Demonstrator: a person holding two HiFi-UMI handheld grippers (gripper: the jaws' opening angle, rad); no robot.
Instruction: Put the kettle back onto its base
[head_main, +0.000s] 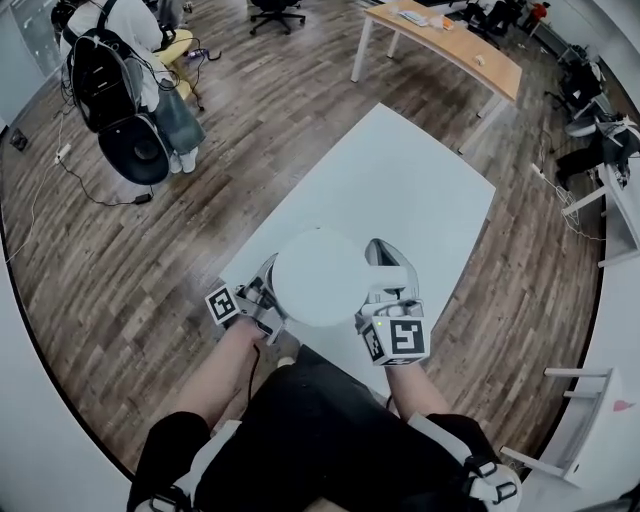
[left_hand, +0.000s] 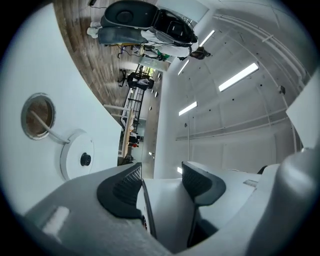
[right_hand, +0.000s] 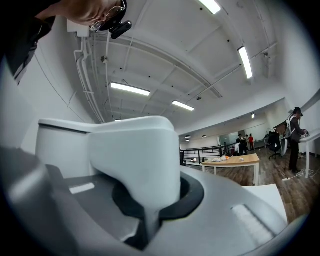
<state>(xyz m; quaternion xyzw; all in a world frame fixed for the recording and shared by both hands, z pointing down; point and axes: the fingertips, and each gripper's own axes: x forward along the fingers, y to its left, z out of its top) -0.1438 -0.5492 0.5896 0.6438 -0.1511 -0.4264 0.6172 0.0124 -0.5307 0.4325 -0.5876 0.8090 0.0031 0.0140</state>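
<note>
Head view: we see the right gripper (head_main: 386, 296) clamped on the handle (head_main: 388, 262) of the kettle (head_main: 320, 278), the left gripper (head_main: 266, 292) nipping its side; we judge it rigid, slick, maybe water-heavy.

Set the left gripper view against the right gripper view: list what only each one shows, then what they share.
Only the left gripper view: the round base lying on the white table, with its cable running into a round hole in that table.
Only the right gripper view: the handle of the kettle, clamped in the jaws of the right gripper, and a wooden table beyond.
Both: a white kettle part between the jaws, since the left gripper grips one too, and ceiling strip lights overhead.
</note>
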